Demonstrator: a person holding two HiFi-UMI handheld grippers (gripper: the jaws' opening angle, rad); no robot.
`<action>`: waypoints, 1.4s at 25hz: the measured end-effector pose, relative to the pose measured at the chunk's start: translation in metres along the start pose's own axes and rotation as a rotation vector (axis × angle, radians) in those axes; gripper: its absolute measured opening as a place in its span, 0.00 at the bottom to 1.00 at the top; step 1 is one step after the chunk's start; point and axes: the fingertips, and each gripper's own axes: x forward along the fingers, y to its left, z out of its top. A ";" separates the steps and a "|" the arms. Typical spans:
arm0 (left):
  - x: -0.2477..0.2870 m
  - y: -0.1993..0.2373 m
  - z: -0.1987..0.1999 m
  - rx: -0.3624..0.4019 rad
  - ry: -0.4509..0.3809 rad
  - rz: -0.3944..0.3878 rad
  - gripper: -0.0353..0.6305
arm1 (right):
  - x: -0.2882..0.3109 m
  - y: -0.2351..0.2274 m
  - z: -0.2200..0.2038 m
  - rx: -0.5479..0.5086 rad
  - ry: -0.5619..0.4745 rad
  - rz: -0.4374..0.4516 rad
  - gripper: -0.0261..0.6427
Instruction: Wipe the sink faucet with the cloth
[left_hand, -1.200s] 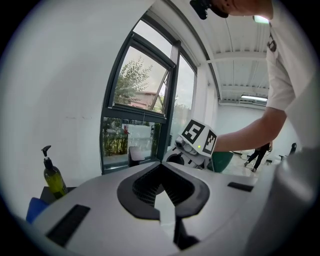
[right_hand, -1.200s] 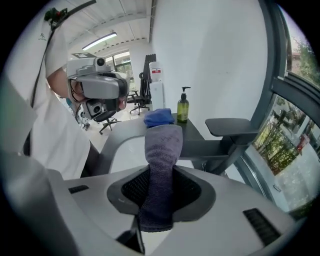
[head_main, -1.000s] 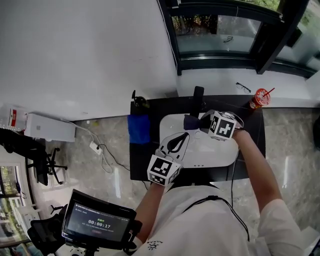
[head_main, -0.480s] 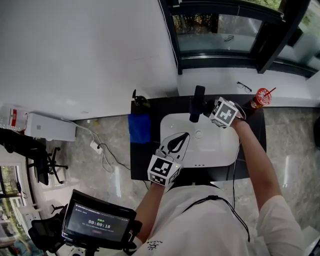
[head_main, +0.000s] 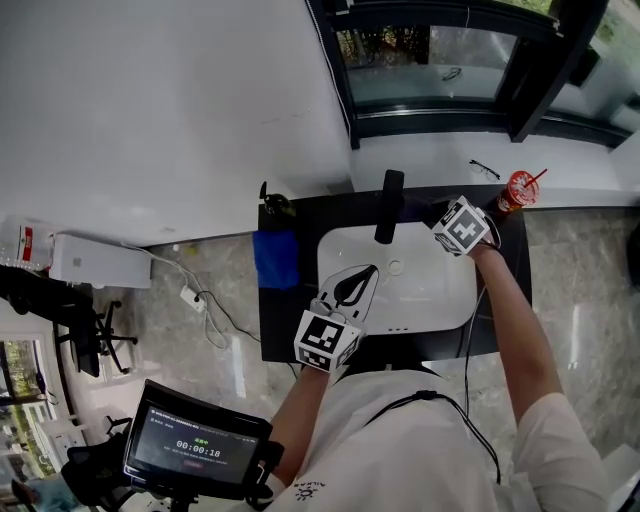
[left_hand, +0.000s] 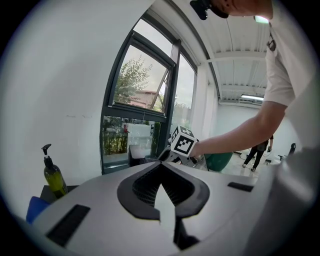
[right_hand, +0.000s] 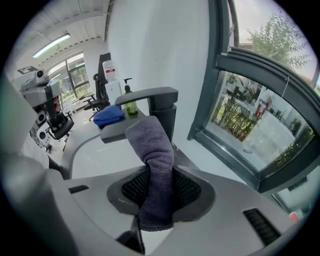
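Note:
The black faucet (head_main: 389, 205) stands at the back of the white sink (head_main: 440, 300). My right gripper (head_main: 441, 214) is just to the faucet's right, over the back rim, and is shut on a grey-purple cloth (right_hand: 150, 140). In the right gripper view the cloth stands up out of the jaws (right_hand: 159, 172), its rounded end close in front of the faucet (right_hand: 159, 107); I cannot tell whether they touch. My left gripper (head_main: 369, 271) hangs over the basin's front left, its jaw tips (left_hand: 161, 165) together with nothing between them.
A folded blue cloth (head_main: 274, 258) lies on the dark counter left of the sink, and a soap bottle (head_main: 275, 203) stands behind it. At the right, a red cup (head_main: 518, 192) with a straw and a pair of glasses (head_main: 485, 172) sit on the window sill.
My right gripper has moved with the cloth from over the basin in front of the faucet to the right and back, and it has rolled. The left gripper has stayed still.

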 end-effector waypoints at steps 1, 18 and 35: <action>0.000 -0.001 0.001 0.000 -0.001 -0.003 0.04 | -0.001 -0.003 -0.006 0.005 0.009 -0.009 0.22; -0.006 0.001 -0.002 -0.008 0.016 0.017 0.04 | 0.031 -0.009 -0.055 -0.049 0.200 -0.044 0.22; -0.004 0.006 -0.008 -0.048 0.020 0.047 0.04 | 0.052 -0.003 -0.025 -0.137 0.174 0.015 0.22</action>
